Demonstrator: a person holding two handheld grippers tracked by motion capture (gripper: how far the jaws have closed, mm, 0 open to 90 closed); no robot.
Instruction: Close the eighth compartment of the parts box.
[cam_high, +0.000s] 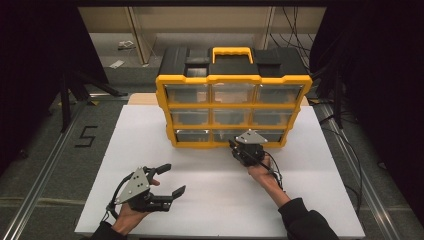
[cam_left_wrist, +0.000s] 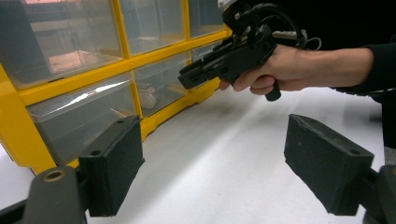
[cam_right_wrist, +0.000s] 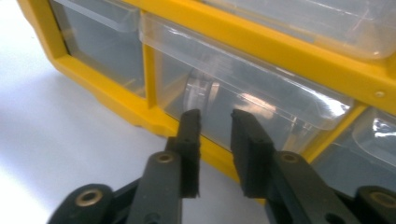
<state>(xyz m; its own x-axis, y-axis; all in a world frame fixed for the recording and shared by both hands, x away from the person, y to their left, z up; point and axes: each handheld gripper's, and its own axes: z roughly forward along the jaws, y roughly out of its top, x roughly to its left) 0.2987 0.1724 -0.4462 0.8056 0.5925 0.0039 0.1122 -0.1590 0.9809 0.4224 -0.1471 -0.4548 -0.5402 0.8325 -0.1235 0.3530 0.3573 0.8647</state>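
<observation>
Right fingers (cam_right_wrist: 252, 154) parted, drawer (cam_right_wrist: 243, 100) just ahead

The left hand-held gripper (cam_high: 166, 181) is black, with a grey three-cornered plate on top studded with small dark screws and a black cable looping from its rear, at the lower left of the high view. The right hand-held gripper (cam_high: 234, 148), near the frame's centre, carries the same grey plate and a coiled black cable. Both have flat, rough black pads (cam_left_wrist: 116, 163) on black arms with brass-coloured rivets; the person wears dark long sleeves (cam_high: 305, 220).
</observation>
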